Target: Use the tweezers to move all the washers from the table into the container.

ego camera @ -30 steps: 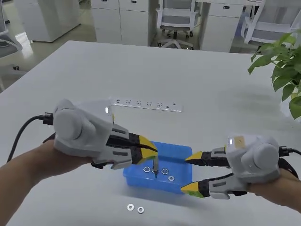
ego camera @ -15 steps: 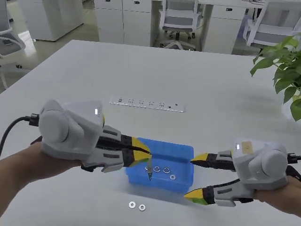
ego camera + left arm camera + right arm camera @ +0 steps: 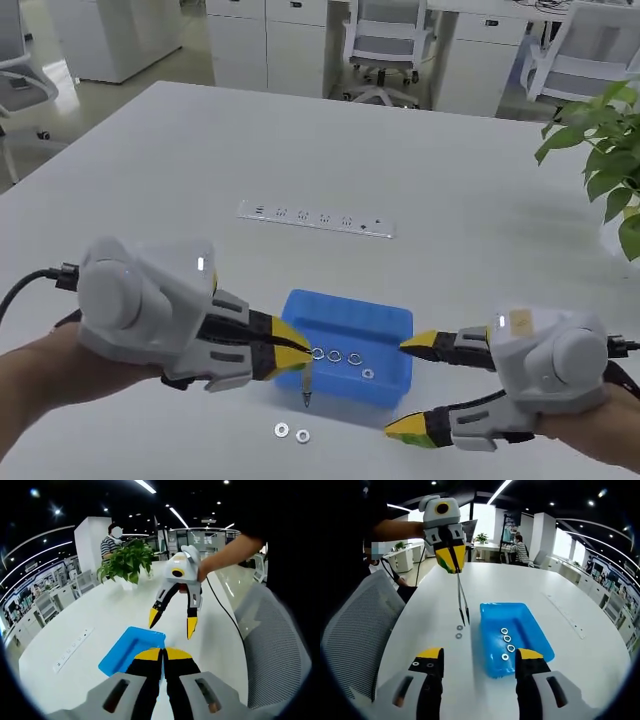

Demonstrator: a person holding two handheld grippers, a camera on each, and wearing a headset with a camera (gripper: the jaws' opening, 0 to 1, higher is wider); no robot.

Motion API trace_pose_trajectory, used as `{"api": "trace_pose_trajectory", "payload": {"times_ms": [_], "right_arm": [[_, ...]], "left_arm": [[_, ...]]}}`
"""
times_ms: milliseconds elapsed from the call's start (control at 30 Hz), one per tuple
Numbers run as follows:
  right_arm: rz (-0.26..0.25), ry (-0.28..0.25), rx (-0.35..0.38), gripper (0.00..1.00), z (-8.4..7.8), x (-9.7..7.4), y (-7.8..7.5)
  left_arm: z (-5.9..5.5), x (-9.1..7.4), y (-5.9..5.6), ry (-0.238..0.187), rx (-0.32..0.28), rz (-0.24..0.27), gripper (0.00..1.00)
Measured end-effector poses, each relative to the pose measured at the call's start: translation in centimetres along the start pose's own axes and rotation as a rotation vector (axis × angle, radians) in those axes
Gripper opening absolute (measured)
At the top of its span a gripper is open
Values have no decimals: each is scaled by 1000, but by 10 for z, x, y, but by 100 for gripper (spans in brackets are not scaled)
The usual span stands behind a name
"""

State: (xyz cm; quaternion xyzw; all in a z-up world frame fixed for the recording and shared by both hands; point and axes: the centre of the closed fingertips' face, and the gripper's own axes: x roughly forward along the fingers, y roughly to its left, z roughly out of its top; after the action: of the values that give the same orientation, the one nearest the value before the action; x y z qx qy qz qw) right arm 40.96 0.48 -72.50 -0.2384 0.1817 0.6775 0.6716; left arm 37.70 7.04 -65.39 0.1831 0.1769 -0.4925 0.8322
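Tweezers (image 3: 305, 385) hung lower centre of the head view, long axis near vertical in frame, tips pointing down at the table (image 3: 180, 140), just off the near wall of the container (image 3: 350, 312). In the right gripper view the tweezers (image 3: 462, 597) ran top to bottom, tips slightly apart, nothing seen between them, just beside the left wall of the container (image 3: 522, 617). Two washers (image 3: 281, 431) lay loose on the table right below the tips, close together. Four more washers (image 3: 335, 356) sat inside the container. Left gripper (image 3: 290, 350) had its jaws pinched together on the tweezers' top end. Right gripper (image 3: 408, 387) was at lower right, jaws spread wide, holding nothing, just beside the container's right end. Open tabletop lay left of and below the loose washers. Power strip (image 3: 315, 218) lay well beyond the container, plant (image 3: 600, 150) at right edge, chairs (image 3: 385, 40) at top past the table's far edge.
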Motion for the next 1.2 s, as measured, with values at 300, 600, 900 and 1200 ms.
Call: {"api": "trace_pose_trajectory", "payload": {"times_ms": [300, 600, 900, 1200], "right_arm": [[15, 7, -3, 60, -1, 3, 5], [20, 14, -2, 60, -2, 4, 7], [27, 19, -1, 60, -4, 5, 10], [41, 22, -1, 60, -5, 8, 15]], "left_arm": [[-12, 3, -9, 21, -15, -15, 5], [-20, 7, -15, 30, -32, -25, 5], [-24, 11, -21, 36, -43, -35, 5], [-23, 15, -21, 26, -49, -37, 5]]}}
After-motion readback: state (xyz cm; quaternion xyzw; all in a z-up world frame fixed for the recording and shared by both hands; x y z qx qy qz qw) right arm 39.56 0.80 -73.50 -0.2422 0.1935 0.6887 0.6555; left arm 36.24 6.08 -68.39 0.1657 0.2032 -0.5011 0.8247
